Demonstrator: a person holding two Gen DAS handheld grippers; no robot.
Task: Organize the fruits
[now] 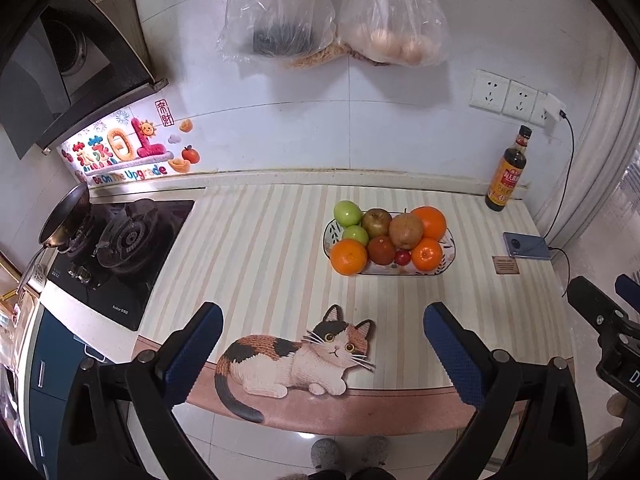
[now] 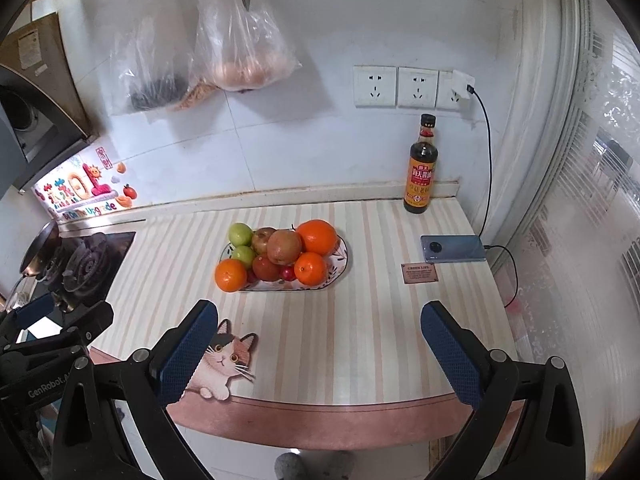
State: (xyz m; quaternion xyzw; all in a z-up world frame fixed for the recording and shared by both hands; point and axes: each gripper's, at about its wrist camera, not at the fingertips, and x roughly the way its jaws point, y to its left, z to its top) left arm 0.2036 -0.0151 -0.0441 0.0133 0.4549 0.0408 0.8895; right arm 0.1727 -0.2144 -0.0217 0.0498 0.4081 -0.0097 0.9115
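A patterned oval plate (image 1: pixel 450 240) (image 2: pixel 343 258) stands on the striped counter mat and holds piled fruit: three oranges (image 1: pixel 349 257) (image 2: pixel 231 275), two green apples (image 1: pixel 347 213) (image 2: pixel 240 233), reddish apples (image 1: pixel 377 222), a brown pear (image 1: pixel 406 231) (image 2: pixel 284 247) and a small red fruit (image 1: pixel 403 257). My left gripper (image 1: pixel 322 328) is open and empty, near the mat's front edge, well short of the plate. My right gripper (image 2: pixel 320 326) is open and empty, also in front of the plate. The right gripper's body shows at the right edge of the left wrist view.
A soy sauce bottle (image 2: pixel 421 168) stands at the back wall. A phone (image 2: pixel 454 248) lies charging at the right, its cable running to the wall sockets (image 2: pixel 416 87). A gas stove (image 1: pixel 116 248) with a pan (image 1: pixel 66 216) is on the left. Plastic bags (image 1: pixel 332 12) hang above.
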